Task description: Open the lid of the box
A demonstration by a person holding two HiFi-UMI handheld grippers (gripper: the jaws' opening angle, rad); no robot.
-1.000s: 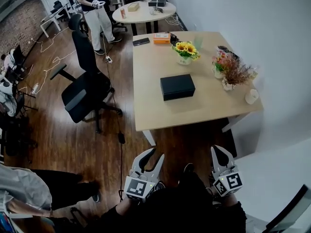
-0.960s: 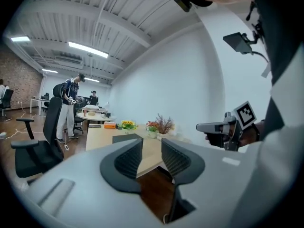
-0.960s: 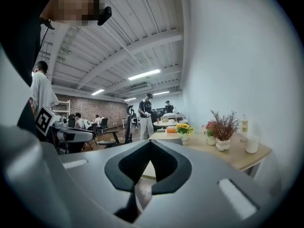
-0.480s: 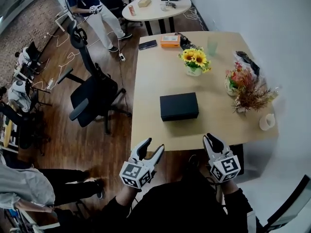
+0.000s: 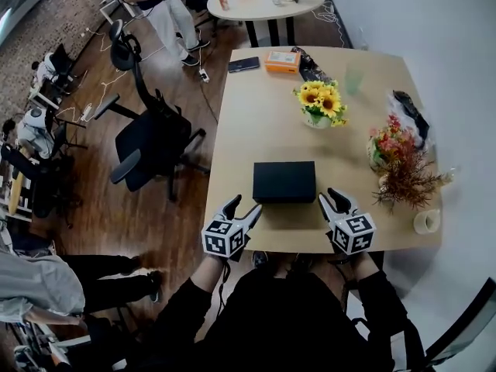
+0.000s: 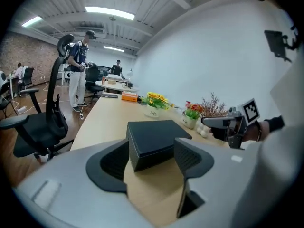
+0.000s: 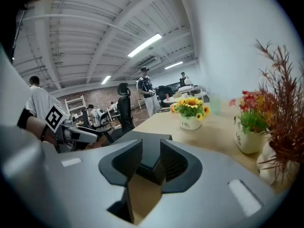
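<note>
Black box (image 5: 284, 181) on table (image 5: 256, 115), left gripper (image 5: 244, 206) at its 7 o'clock, right gripper (image 5: 335, 198) at 5 o'clock, both spreading around box corners, seemingly untouched.

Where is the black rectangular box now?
In the head view, the black rectangular box lies on the light wooden table near its near edge, this side of the potted yellow sunflowers.

Box (image 5: 284, 181): lid seam too faint to make out in head view; in right gripper view only top and one corner show, rest hidden. Standing person (image 5: 172, 22): head cut off by top edge. Round table (image 5: 267, 5): far part cut by top edge. Person at lower left (image 5: 35, 285): cut by left edge. Dark item (image 5: 408, 107) on desk (image 5: 256, 122), right side: too small to tell. Orange item (image 5: 282, 59): print unreadable.
</note>
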